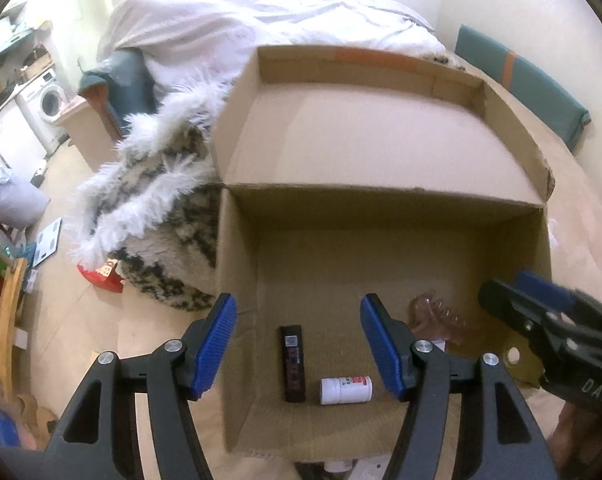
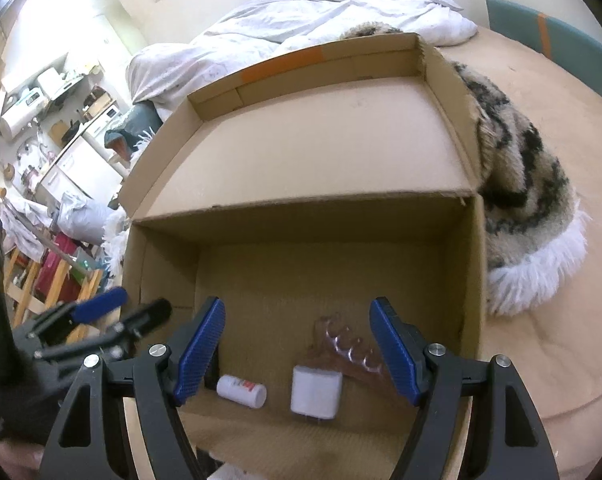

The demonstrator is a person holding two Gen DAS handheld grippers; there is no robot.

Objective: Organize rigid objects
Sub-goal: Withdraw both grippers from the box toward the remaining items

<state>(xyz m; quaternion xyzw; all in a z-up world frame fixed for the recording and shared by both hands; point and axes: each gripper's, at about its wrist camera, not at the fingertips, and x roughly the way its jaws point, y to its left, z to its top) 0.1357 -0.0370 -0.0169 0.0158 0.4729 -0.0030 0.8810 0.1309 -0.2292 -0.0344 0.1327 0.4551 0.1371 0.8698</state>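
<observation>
An open cardboard box (image 1: 237, 264) (image 2: 475, 280) stands on the bed, lid flap folded back. On its floor lie a black slim box (image 1: 292, 362), a white pill bottle (image 1: 346, 390) (image 2: 241, 391) on its side, a translucent pink hair claw (image 1: 441, 320) (image 2: 349, 346) and a white charger plug (image 2: 316, 393). My left gripper (image 1: 299, 350) hangs open above the black box and bottle, nothing between its blue pads. My right gripper (image 2: 297, 350) is open over the plug and claw, empty too. Each gripper shows at the edge of the other's view.
A furry black-and-white blanket (image 1: 161, 208) (image 2: 529, 216) lies against the box, with a white duvet (image 1: 241, 28) behind. Left of the bed are the floor, a washing machine (image 1: 47, 100), a red packet (image 1: 103, 276) and wooden frames (image 2: 41, 280).
</observation>
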